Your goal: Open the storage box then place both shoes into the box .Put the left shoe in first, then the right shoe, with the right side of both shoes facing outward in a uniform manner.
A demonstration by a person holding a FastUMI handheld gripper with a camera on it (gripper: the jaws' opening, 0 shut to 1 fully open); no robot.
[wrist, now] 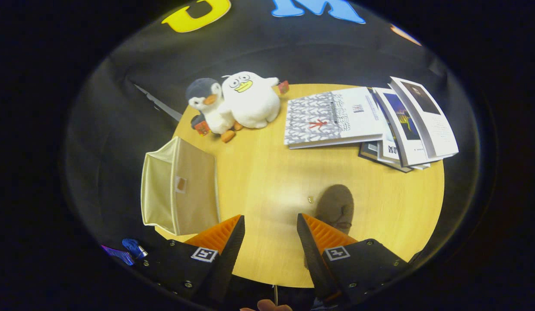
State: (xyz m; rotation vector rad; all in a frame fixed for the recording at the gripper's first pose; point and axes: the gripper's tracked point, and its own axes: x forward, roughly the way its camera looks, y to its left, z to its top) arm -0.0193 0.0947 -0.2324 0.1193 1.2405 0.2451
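Beige fabric storage box (179,185) stands at the left rim of the round pale wooden tabletop (267,181), just ahead of the left finger. Beyond it two plush penguins, one grey (207,108) and one white (250,100), sit touching. Rightward, fanned books (367,119) lie near the far edge. A brown shoe (335,206) rests just ahead of the right finger. The tongs (270,224) hover wide open, holding nothing, over bare wood.

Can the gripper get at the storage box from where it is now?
Probably yes. The gripper is open over bare table, and the storage box sits just ahead of one finger with nothing between them.
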